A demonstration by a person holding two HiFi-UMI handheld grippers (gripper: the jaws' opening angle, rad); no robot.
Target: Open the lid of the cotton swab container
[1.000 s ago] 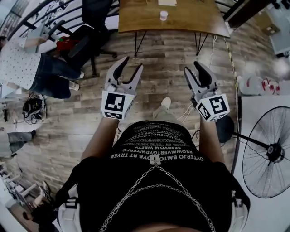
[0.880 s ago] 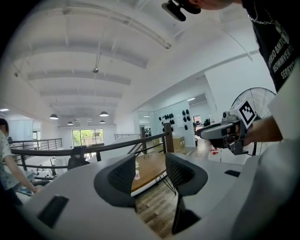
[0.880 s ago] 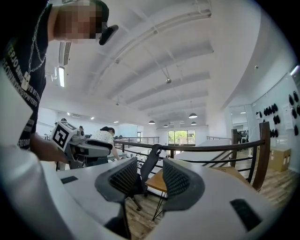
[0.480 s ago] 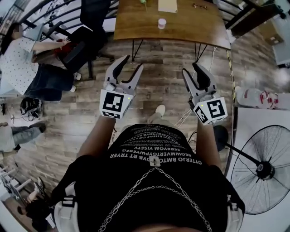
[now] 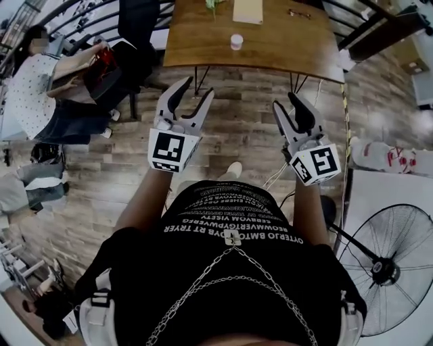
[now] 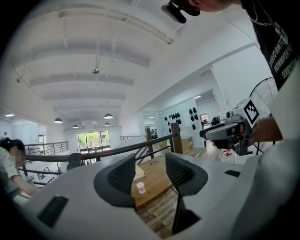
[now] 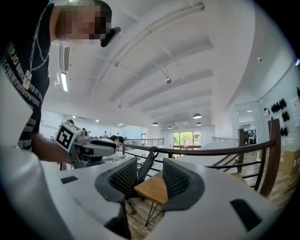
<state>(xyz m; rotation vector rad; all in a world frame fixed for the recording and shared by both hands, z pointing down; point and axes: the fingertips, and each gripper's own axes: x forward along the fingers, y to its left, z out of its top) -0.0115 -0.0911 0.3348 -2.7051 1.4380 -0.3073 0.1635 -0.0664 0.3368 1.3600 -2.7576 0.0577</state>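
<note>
A wooden table [image 5: 284, 40] on thin dark legs stands on a floor [image 5: 237, 115] of grey-brown wood planks. On the tabletop, near the edge closest to the wearer and left of the table's middle, the cotton swab container [image 5: 236, 41] sits upright, a small white-and-pink tub. Toward the table's far edge lies a pale sheet or notebook [image 5: 247, 9]. Right of that is a small dark object [image 5: 295, 13], perhaps folded glasses. On the floor, a black office chair [image 5: 139, 20] stands just left of the table. A cable [image 5: 346, 101] trails from the table's right end, and a pedestal fan [image 5: 383, 271] stands well apart from the table, to its near right.
</note>
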